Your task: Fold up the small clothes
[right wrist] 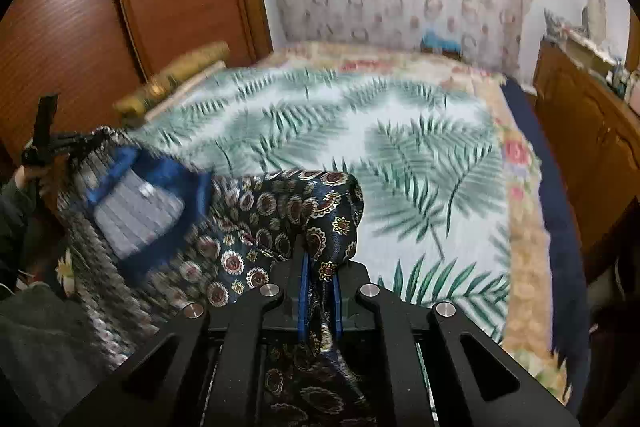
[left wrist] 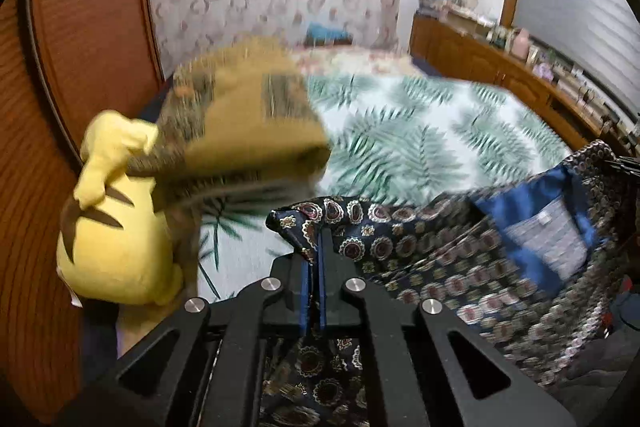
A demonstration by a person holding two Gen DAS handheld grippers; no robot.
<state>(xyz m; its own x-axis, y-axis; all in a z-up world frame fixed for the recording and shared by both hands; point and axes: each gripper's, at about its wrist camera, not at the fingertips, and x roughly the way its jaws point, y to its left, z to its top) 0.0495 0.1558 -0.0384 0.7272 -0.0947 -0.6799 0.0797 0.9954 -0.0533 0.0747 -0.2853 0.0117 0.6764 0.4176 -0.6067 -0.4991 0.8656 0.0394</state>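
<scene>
A dark navy garment with round medallion prints [left wrist: 432, 251] and a blue lining with a grey label hangs stretched between my two grippers, above the bed. My left gripper [left wrist: 316, 235] is shut on one top corner of it. My right gripper [right wrist: 320, 267] is shut on the other corner [right wrist: 320, 211], with cloth bunched over its fingers. The left gripper also shows at the far left of the right wrist view [right wrist: 52, 143], and the right gripper at the far right of the left wrist view [left wrist: 624, 163]. Both views are blurred by motion.
The bed has a white cover with green palm leaves [right wrist: 400, 131]. A yellow plush toy [left wrist: 116, 223] and a mustard folded cloth [left wrist: 240, 123] lie at the bed's left side by a wooden wardrobe [left wrist: 80, 27]. A wooden sideboard [left wrist: 520, 75] stands on the right.
</scene>
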